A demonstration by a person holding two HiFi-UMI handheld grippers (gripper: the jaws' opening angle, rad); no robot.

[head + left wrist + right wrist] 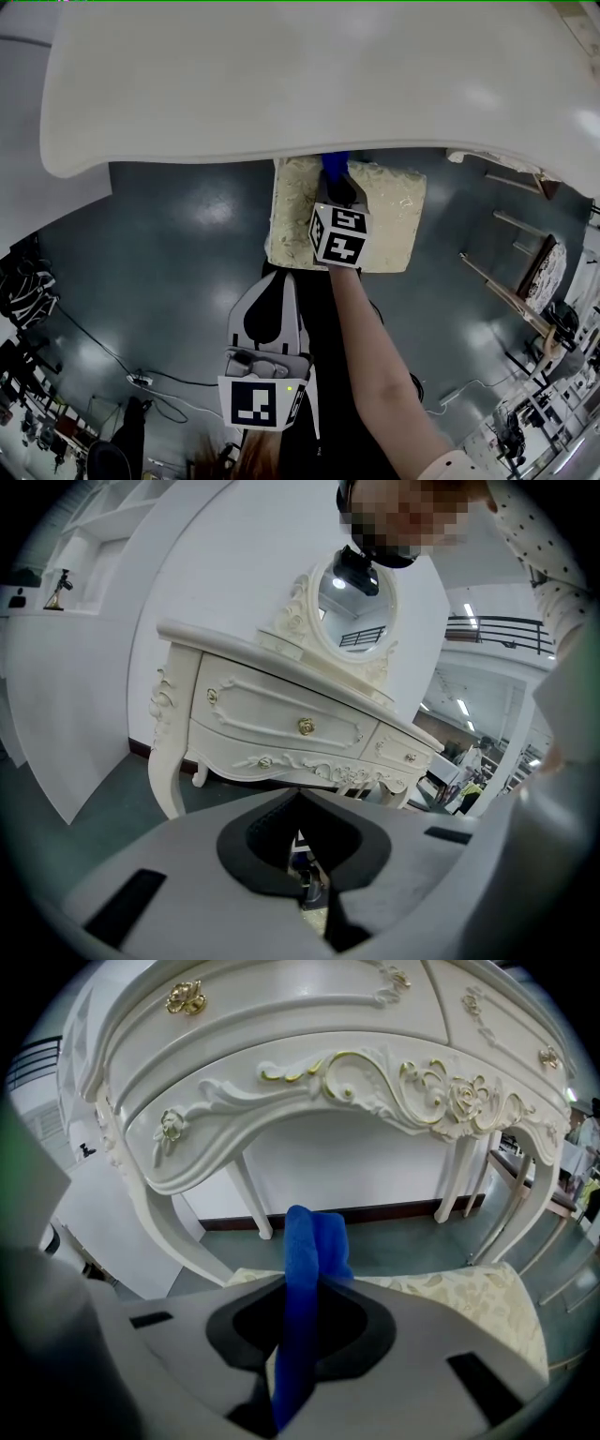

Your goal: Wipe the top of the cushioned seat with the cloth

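Lower centre-left of the head view, the left tongs point(270, 309) hang over the dark green floor point(178, 253), jaws pressed together on nothing. Just right, mid-frame, the right tongs point(336, 187) pinch the bright blue cloth point(333, 166) over the cream, leaf-patterned cushioned seat point(394, 211), right below the glossy white counter point(281, 84) filling the top.

White tabletop point(281, 84) spans the upper frame. Just below its edge, a cream patterned cushioned seat point(394, 211) stands on grey-green floor point(169, 253). Right gripper point(337, 187) is over the seat, blue cloth point(335, 166) at its tip. Left gripper point(274, 305) is low, off the seat. Wooden chair frames point(520, 281) at far right.
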